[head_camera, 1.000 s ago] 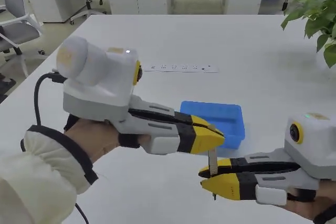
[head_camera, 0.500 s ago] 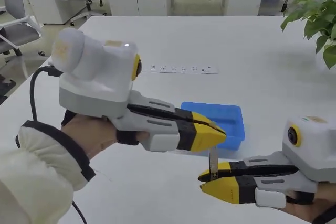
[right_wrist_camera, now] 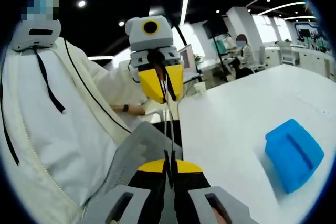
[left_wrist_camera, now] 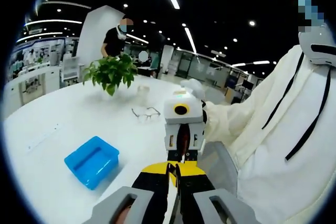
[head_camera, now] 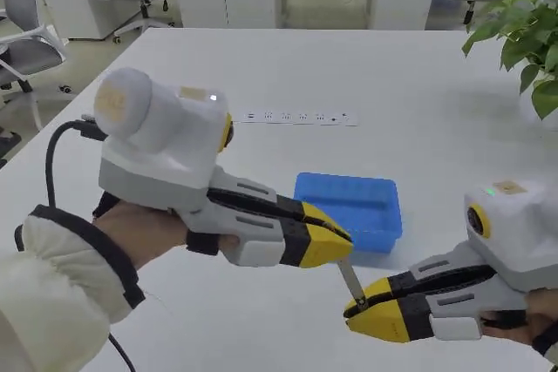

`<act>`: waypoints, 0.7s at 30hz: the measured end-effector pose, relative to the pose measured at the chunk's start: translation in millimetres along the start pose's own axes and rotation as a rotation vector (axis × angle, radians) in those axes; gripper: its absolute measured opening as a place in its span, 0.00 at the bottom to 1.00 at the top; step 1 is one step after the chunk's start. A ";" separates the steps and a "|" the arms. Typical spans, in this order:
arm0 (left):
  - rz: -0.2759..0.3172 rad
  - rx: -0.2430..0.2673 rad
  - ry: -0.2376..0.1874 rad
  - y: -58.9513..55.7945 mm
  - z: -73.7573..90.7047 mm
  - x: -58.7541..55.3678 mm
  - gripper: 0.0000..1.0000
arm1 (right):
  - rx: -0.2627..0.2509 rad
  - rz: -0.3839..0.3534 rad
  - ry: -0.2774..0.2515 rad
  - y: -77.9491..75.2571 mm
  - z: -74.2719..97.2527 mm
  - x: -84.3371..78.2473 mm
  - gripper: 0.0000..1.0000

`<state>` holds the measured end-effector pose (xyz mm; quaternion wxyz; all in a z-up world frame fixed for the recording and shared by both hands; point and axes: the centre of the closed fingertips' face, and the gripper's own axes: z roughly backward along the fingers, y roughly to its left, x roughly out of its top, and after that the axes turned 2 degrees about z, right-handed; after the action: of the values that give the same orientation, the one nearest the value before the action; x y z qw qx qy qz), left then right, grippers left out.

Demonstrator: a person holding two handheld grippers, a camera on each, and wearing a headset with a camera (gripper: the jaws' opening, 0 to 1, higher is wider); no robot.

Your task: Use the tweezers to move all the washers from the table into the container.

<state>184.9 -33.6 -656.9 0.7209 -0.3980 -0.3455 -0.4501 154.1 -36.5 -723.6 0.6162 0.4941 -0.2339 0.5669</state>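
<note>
Both clamp the tweezers [head_camera: 351,280]: L tongs [head_camera: 338,246] upper end, R tongs [head_camera: 357,312] prob lower end

L: your left gripper [head_camera: 342,246] sits near-left, tip pointing right, jaws closed on the tweezers [head_camera: 350,280] | R: your right gripper [head_camera: 356,311] sits near-right, lower, tip pointing left, jaws pinching the same tweezers | tips just apart, facing each other.

Bright ceiling strip light, fisheye-warped edges
</note>
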 end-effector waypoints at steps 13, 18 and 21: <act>-0.087 -0.010 0.321 13.9 -19.0 -52.7 0.07 | 0.000 0.097 0.354 -18.2 1.2 -33.6 0.01; -0.134 -0.004 0.447 22.3 -26.3 -77.1 0.11 | 0.018 0.095 0.386 -22.5 -3.2 -35.9 0.01; -0.130 -0.017 0.484 23.9 -31.5 -86.8 0.11 | 0.013 0.117 0.421 -28.9 -3.6 -42.8 0.00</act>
<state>180.4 -22.4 -751.5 0.7488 -0.2616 -0.1841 -0.5806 169.4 -49.6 -771.3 0.6144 0.3543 -0.1248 0.6939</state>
